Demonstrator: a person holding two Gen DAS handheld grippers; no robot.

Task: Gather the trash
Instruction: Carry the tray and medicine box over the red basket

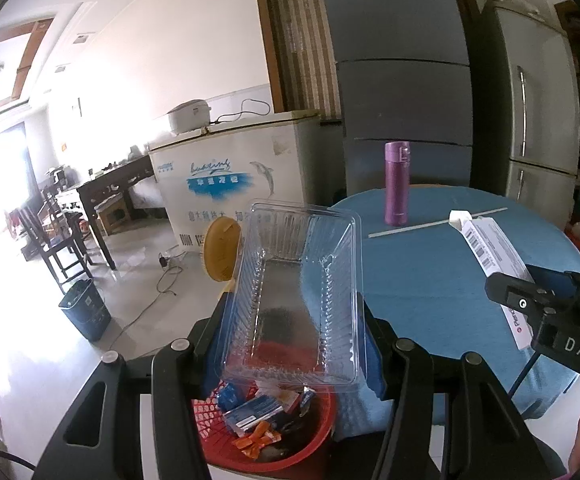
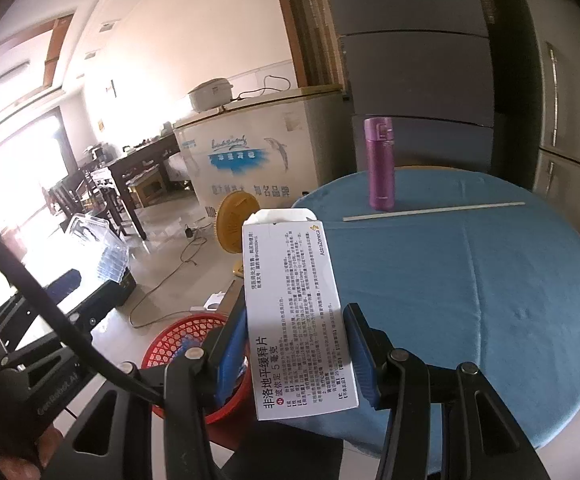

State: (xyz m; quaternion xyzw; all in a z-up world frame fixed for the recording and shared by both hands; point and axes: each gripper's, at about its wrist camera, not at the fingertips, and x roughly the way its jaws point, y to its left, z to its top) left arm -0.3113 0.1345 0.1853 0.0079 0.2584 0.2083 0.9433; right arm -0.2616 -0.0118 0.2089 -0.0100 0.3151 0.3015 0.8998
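Observation:
My left gripper is shut on a clear plastic tray, held above a red mesh basket that has wrappers and a small blue carton inside. My right gripper is shut on a white medicine box with printed text, its flap open at the far end. That box also shows at the right of the left wrist view. The red basket lies below and left of the box, beside the round table with a blue cloth. The clear tray shows at the left.
A purple flask stands at the table's far side, with a thin white stick lying in front of it. A yellow fan and a white chest freezer stand beyond. A dark bin sits on the floor.

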